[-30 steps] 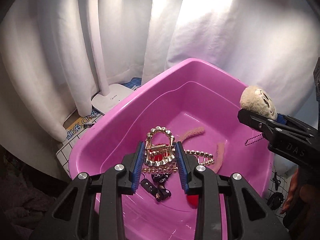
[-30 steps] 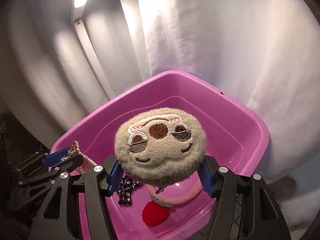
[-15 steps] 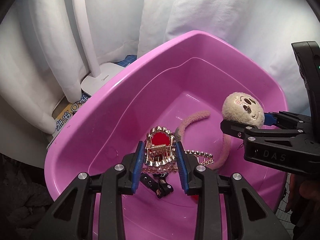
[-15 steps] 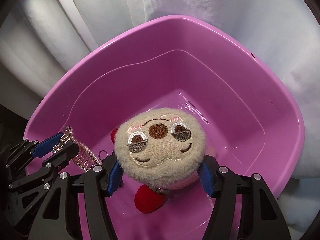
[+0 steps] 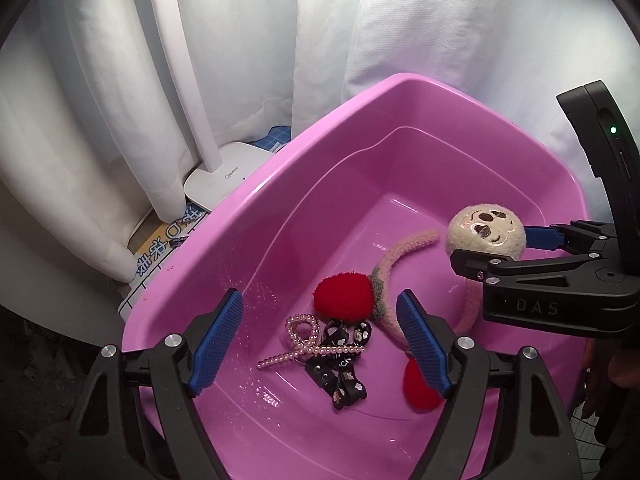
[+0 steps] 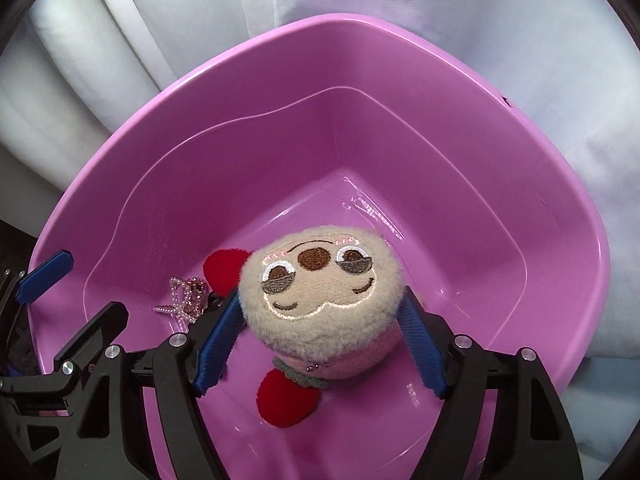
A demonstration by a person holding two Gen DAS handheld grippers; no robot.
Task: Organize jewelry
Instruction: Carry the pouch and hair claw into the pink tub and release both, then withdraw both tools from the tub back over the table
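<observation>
From the left wrist camera, the left gripper [image 5: 320,336] hangs over a glossy pink plastic tub [image 5: 240,224] with its blue ribbed jaws spread wide and nothing between them. On the tub floor below lie a looped pearl-bead hair clip [image 5: 306,342], a black ribbon printed with pale flowers [image 5: 344,364] tangled against it, and a fuzzy pink headband [image 5: 404,246] carrying two red pompoms [image 5: 343,295]; the second pompom is partly hidden behind the right-hand finger. To the right, the right gripper [image 5: 490,246], black with "DAS" moulded on its side, reaches in from the tub's right side with a round beige plush face [image 5: 486,234] with stitched eyes and smile between its jaws. Behind the tub stands a white lamp base [image 5: 224,174] marked "Midea", its stem rising past folded white curtains [image 5: 440,40]. A card with blue Chinese characters [image 5: 160,248] lies beside the base; I cannot read them surely.

From the right wrist camera, the right gripper [image 6: 320,340] has its jaws well apart around the plush face [image 6: 320,296]; whether the pads press it I cannot tell. The plush hides most of the headband band. One red pompom [image 6: 286,402] sits below it, another [image 6: 224,270] behind at left, beside the pearl clip [image 6: 186,296]. The left gripper [image 6: 72,292] shows at the left rim of the tub [image 6: 400,80], its jaws apart.
</observation>
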